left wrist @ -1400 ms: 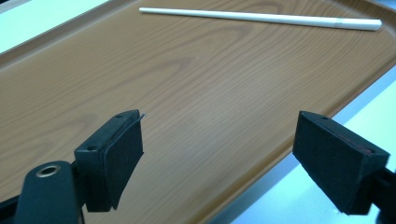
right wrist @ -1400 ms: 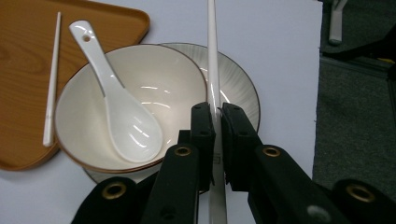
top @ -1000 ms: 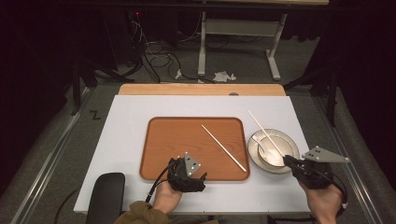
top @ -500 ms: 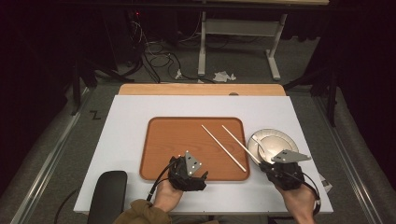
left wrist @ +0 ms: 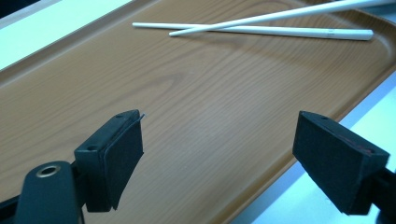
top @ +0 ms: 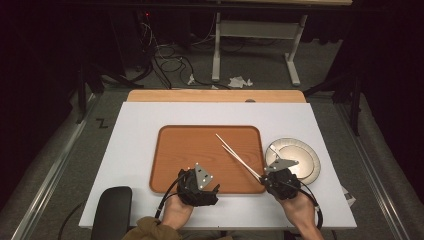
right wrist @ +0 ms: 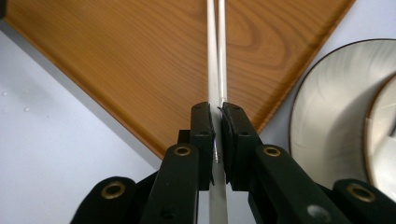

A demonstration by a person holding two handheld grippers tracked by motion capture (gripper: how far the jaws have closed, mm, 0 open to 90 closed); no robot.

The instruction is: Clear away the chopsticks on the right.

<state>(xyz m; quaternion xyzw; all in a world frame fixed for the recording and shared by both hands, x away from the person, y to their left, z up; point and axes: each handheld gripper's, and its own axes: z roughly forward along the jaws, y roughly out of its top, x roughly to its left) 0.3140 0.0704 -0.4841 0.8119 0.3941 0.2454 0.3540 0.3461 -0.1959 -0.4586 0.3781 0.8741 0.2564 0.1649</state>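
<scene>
The right claw (right wrist: 217, 122) pinches a white chopstick (right wrist: 213, 60) over the wooden tray (right wrist: 140, 60) (plate (right wrist: 336, 121) beside).

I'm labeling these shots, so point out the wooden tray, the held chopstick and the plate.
wooden tray (top: 180, 160): high view, bare left floor.
held chopstick (right wrist: 214, 56): right gripper view, shaft above the jaws.
plate (top: 306, 159): high view, right rim.

A white rectangular tabletop (top: 150, 150) is set over a light wooden board (top: 215, 95) at its far edge. Grey carpeted floor (top: 320, 65) is seen beyond, dimly lit, with tangled black cables (top: 165, 60), a white metal table frame (top: 255, 35) and crumpled white paper scraps (top: 237, 80).
</scene>
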